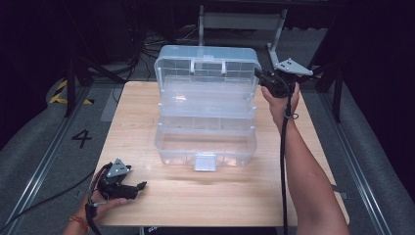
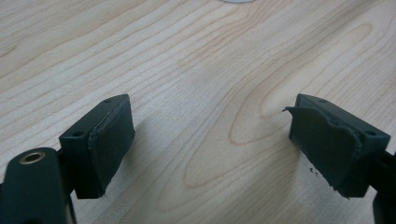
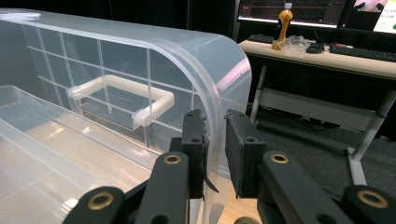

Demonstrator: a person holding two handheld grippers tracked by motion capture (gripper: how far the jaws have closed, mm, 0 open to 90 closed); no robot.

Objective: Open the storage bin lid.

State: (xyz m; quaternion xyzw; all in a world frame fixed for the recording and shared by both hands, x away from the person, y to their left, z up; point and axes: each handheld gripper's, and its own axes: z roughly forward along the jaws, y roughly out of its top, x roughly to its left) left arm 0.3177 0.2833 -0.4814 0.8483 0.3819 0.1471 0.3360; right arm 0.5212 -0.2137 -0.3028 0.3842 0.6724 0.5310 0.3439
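both tiers of the clear plastic fold-out toolbox (image 1: 205,122) at mid-table stand spread open. my right gripper (image 3: 215,140) pinches its raised lid's edge (image 3: 219,84); closing it is left, i judge. my left gripper (image 2: 210,140) rests wide apart, empty, on the pale wooden table (image 2: 196,56).

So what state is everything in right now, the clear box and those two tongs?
Clear plastic box: open, trays stepped out.
Lid: raised upright, handle on it.
Front latch: undone.
Right tongs: clamped on the lid's edge.
Left tongs: open, nothing between them, low over the wooden table.
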